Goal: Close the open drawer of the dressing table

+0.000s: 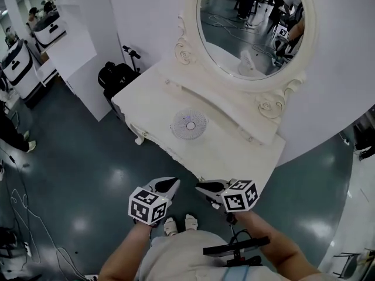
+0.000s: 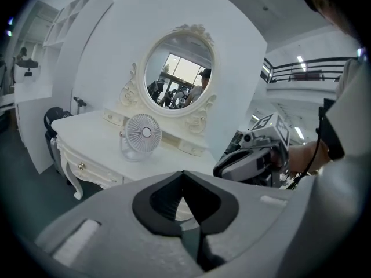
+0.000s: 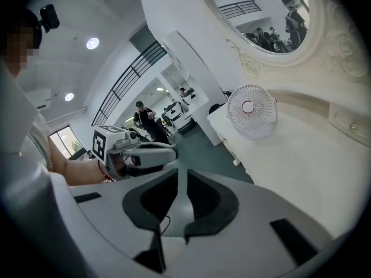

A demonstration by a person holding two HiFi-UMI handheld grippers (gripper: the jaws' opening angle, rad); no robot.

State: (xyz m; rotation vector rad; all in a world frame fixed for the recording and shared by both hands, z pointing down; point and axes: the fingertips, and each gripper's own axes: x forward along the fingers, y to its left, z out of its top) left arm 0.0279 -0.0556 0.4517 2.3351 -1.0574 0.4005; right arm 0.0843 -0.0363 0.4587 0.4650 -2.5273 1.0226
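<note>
Left gripper (image 1: 173, 184) clenched, empty; right gripper (image 1: 201, 187) a slit apart, empty. Both hover near the dressing table (image 1: 234, 151). Drawer front (image 2: 93, 171) likely stiff, light-sliding wood. Push flat beside knob (image 2: 81, 167).

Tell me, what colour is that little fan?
The fan is white; the right gripper view shows it best.

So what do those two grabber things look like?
The left gripper and right gripper are both grey with black fingers. Each carries a white cube covered in black square markers. The person wears a pale top.
</note>
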